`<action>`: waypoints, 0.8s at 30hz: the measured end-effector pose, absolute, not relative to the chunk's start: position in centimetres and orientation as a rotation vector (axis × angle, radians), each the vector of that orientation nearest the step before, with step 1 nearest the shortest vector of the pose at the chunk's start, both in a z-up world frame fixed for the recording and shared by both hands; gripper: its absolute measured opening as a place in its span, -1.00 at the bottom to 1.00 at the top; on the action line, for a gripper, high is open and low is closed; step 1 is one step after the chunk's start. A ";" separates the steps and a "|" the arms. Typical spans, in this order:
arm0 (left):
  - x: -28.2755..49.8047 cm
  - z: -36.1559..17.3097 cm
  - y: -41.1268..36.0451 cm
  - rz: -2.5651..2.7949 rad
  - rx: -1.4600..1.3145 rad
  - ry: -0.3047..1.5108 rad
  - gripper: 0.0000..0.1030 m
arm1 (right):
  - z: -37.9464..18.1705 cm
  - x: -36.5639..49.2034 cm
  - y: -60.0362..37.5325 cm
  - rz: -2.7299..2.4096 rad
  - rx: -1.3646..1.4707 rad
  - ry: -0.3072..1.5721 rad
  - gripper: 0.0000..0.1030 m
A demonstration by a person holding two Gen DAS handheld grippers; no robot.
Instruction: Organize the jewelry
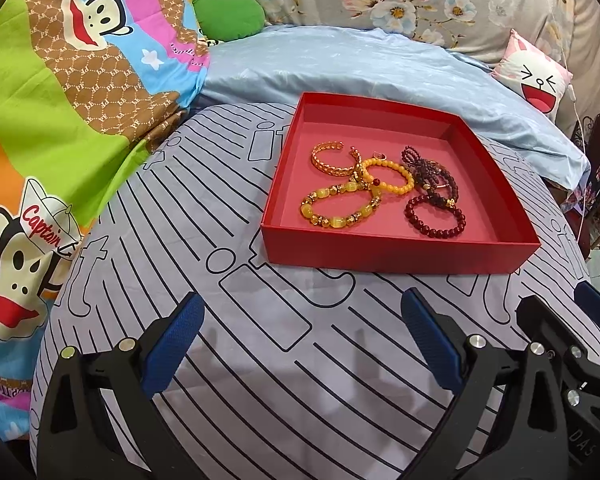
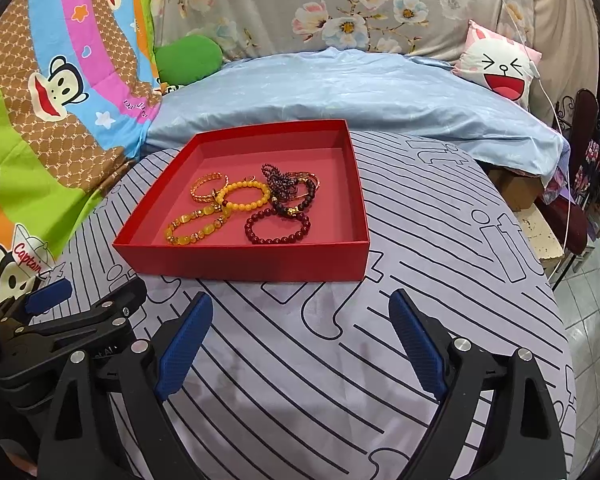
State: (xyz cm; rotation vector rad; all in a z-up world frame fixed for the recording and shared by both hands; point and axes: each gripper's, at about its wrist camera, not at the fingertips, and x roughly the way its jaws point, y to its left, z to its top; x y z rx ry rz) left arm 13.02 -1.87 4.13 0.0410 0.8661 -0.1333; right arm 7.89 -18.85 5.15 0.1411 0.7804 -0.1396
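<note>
Both hand-held grippers, left gripper (image 1: 300, 328) and right gripper (image 2: 300, 328), hover with blue-padded fingers spread wide, holding nothing, above the striped grey cloth (image 1: 260, 360). Beyond them sits a shallow red cardboard tray (image 1: 400, 254); inside, left to right, lie a gold open bangle (image 1: 327, 159), yellow beaded bracelets (image 1: 340, 205) and dark red beaded bracelets (image 1: 436, 216), touching one another.
</note>
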 end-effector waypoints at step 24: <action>13.5 3.8 -2.0 -0.114 0.049 0.872 0.83 | 4.6 8.3 -19.1 -0.139 0.171 0.791 0.87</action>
